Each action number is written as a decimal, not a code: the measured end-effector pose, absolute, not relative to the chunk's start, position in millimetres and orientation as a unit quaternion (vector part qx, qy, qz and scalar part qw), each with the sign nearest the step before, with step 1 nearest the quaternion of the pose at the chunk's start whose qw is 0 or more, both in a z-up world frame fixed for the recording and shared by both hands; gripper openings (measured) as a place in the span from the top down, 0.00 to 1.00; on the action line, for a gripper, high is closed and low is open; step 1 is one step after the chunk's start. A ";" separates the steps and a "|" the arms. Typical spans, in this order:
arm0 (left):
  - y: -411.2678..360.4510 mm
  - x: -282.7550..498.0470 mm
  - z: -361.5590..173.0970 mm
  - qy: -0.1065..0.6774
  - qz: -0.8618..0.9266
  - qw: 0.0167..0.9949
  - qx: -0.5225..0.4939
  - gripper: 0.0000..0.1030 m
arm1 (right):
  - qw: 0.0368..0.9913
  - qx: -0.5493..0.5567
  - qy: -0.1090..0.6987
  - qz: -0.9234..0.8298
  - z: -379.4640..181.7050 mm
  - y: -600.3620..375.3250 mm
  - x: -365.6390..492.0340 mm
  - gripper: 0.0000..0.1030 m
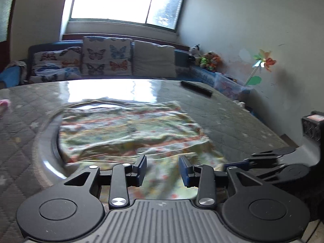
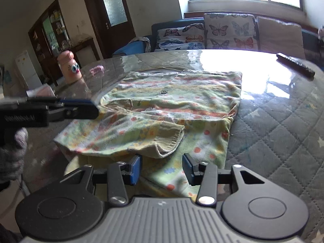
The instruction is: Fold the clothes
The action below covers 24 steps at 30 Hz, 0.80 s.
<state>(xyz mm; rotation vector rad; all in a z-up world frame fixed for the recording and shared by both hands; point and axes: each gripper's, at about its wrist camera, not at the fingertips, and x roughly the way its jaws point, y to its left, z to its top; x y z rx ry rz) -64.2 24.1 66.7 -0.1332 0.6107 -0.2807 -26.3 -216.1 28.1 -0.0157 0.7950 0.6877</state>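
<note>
A small floral garment (image 2: 162,109), pale green and yellow with orange bands, lies partly folded in the middle of the right wrist frame, on a grey quilted table (image 2: 283,125) under a glossy clear cover. One ribbed cuff (image 2: 172,141) is doubled across the lower body, two dark buttons show on the placket, and the cloth looks soft, thin and ready to slump where it is lifted. Its near hem runs down toward the bottom of the frame, under my tools.

I read this as mid-fold: a sleeve is in and the body has yet to be doubled over. My left gripper (image 1: 163,169), at lower centre of the left wrist frame, has its jaws spread apart over the near hem with nothing pinched. My right gripper (image 2: 161,168), at lower centre of its own frame, also stands parted just short of the cuff, and I see no cloth pressed between its pads.

The next move, as I judge it, calls for both tools to close on the near edge at matching points and carry it toward the collar, level, so the bands stay aligned.

A dark remote (image 2: 295,65) lies at upper right, a pink toy figure (image 2: 69,66) at left.
</note>
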 end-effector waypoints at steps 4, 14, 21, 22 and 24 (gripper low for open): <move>57.2 -69.4 61.0 0.306 -0.086 0.946 -0.069 0.63 | 0.863 0.012 0.381 0.333 36.9 -226.6 -24.8 0.57; 91.9 -61.5 48.9 0.331 -0.013 0.942 -0.054 0.63 | 0.877 0.005 0.371 0.307 34.3 -209.7 -0.6 0.59; 98.9 -56.3 57.7 0.341 0.013 0.940 -0.006 0.63 | 0.871 -0.006 0.394 0.293 9.8 -192.9 18.5 0.71; 100.4 -54.9 57.5 0.342 0.013 0.939 -0.003 0.63 | 0.872 -0.011 0.391 0.293 9.1 -191.5 17.7 0.78; 101.5 -51.7 56.1 0.346 0.012 0.938 0.002 0.63 | 0.873 -0.018 0.388 0.295 9.1 -189.9 16.2 0.85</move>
